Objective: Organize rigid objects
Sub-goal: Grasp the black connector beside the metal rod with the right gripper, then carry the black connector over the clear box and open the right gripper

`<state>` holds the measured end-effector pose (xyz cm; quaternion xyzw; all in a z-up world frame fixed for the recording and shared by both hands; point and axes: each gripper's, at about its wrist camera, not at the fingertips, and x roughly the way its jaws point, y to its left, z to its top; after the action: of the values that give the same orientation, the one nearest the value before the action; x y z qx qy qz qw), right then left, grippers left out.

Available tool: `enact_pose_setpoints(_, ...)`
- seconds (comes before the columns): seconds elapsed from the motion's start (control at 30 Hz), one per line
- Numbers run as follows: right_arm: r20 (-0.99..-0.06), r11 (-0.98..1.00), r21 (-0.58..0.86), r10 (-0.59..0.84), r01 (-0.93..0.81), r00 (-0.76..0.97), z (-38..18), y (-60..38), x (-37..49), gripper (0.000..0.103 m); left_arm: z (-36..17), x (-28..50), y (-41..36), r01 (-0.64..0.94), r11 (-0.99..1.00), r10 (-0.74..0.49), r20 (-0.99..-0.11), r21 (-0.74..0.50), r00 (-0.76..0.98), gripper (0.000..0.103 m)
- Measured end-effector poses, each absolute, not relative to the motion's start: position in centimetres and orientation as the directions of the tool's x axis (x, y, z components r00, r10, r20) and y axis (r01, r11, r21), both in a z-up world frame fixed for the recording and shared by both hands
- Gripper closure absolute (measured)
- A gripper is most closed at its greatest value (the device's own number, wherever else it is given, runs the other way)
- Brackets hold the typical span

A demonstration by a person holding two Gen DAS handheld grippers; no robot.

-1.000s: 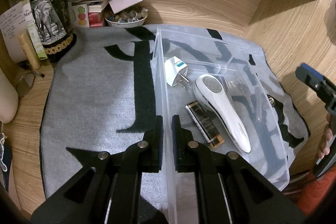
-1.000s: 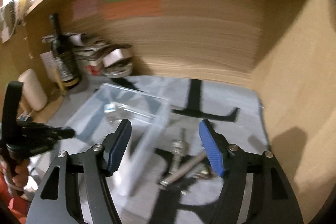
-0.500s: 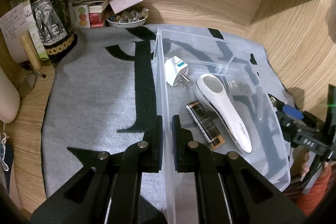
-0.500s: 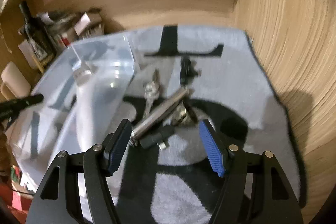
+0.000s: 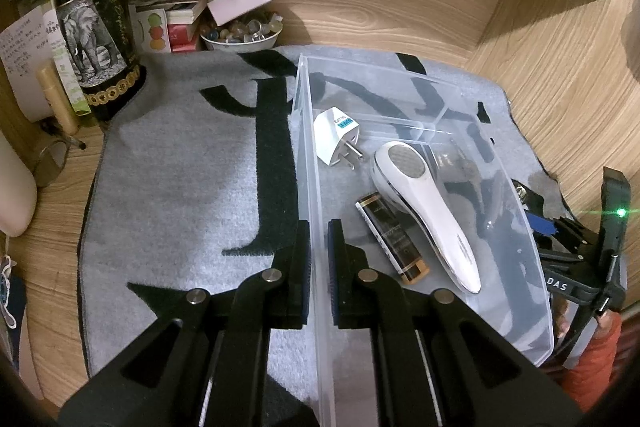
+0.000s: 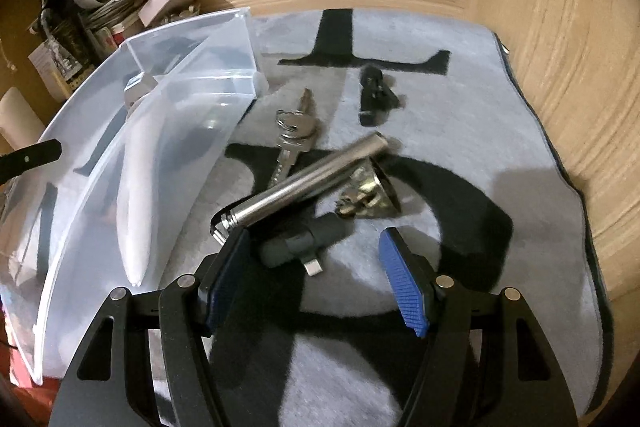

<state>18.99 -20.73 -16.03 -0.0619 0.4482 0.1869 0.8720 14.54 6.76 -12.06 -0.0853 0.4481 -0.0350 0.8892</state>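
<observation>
Clear bin (image 5: 400, 115), frame centre, pinched at its wall by left gripper (image 5: 318, 247). Right gripper (image 6: 316, 279) spread wide over grey adapter (image 6: 300, 241), lower centre; next prob: drop & close on it.

- My left wrist camera sits just behind my left hand-held gripper (image 5: 318, 247), looking forward and down along its fingers, which pinch the near wall of the clear bin (image 5: 308, 147); it faces the wooden back wall.
- My right wrist camera rides behind my right hand-held gripper (image 6: 316, 267), close above the grey mat (image 6: 500, 155) on the tabletop, tilted down toward the loose items.
- Both views share the bin, the mat, the wine bottle (image 5: 94, 15) and the back wall.
- Each camera catches the other: my right hand-held gripper shows at the left view's right edge, my left at the right view's left edge.
</observation>
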Motion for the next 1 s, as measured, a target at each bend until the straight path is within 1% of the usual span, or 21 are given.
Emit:
enact_pose_setpoints(0.2,-0.799,0.912,0.013,0.256,-0.409,0.545,-16.2,-19.8,18.7,0.061,-12.1,14.6,6.8,-0.013,0.982,-0.143,-0.79,-0.188,0.596,0.096)
enact_pose_setpoints(0.47,-0.791,0.919,0.087,0.299,-0.386,0.534,-15.4,-20.8,18.8,0.062,-12.2,14.6,6.9,-0.011,0.982,-0.145,-0.79,-0.189,0.596,0.096)
enact_pose_setpoints(0.53,-0.784,0.917,0.086,0.303,-0.388,0.542,-14.8,-20.6,18.8,0.062,-12.2,14.6,6.9,-0.012,0.982,-0.146,-0.79,-0.19,0.596,0.096)
enact_pose_setpoints(0.77,-0.706,0.9,0.077,0.353,-0.428,0.614,-10.9,-19.5,18.0,0.062,-12.2,14.7,6.8,-0.012,0.982,-0.145,-0.789,-0.189,0.597,0.096)
enact_pose_setpoints(1.0,-0.627,0.847,0.097,0.46,-0.522,0.629,-7.4,-16.8,17.4,0.062,-12.2,14.7,6.8,-0.011,0.981,-0.147,-0.789,-0.192,0.596,0.096)
